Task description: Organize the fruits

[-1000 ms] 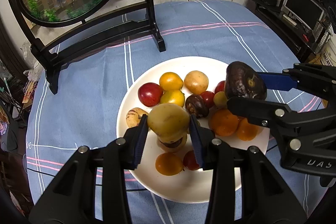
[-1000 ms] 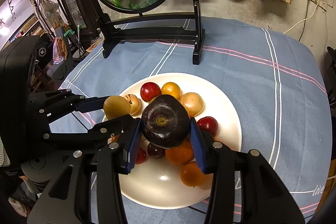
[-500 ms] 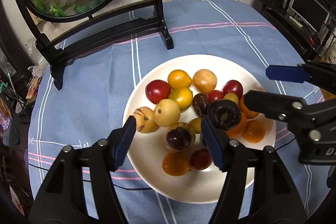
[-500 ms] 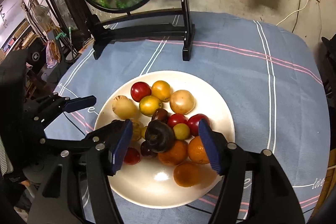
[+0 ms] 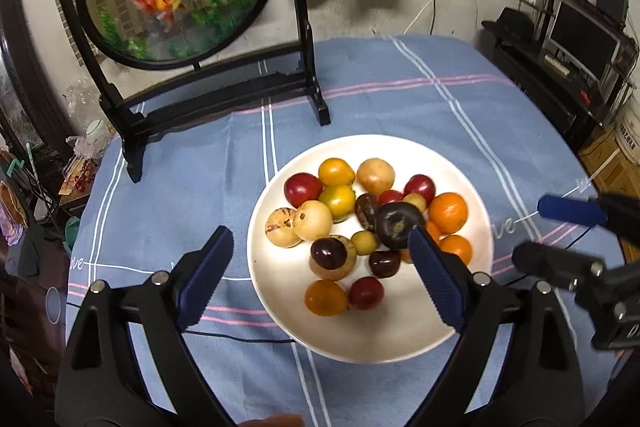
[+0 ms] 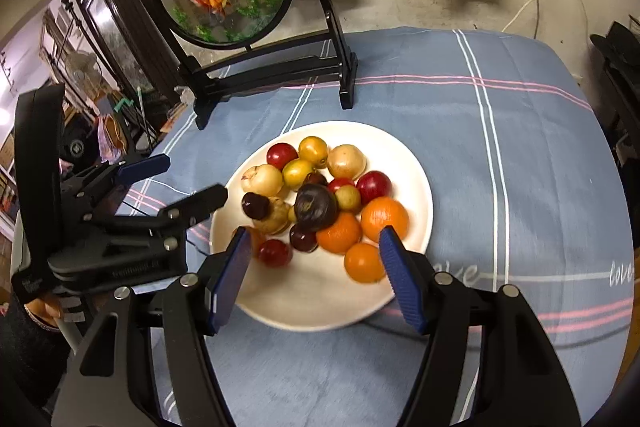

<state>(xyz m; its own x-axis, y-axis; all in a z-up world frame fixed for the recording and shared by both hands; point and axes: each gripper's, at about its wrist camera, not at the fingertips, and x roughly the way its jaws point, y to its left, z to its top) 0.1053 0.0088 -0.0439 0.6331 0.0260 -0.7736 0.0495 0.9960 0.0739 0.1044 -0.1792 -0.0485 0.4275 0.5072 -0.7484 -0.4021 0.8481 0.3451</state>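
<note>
Both grippers have let go and lifted back: the left gripper (image 5: pixel 320 275), jaws just opening wide, and right gripper (image 6: pixel 316 271) hang empty above the plate (image 5: pixel 400 339). The dark fruit (image 5: pixel 396 229) tops the pile, nearer the right.

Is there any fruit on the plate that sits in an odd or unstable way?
Yes. The big dark purple fruit lies on top of other fruits in the middle of the white plate, tilted against an orange, so it may roll. Nothing has spilled onto the blue tablecloth.
</note>
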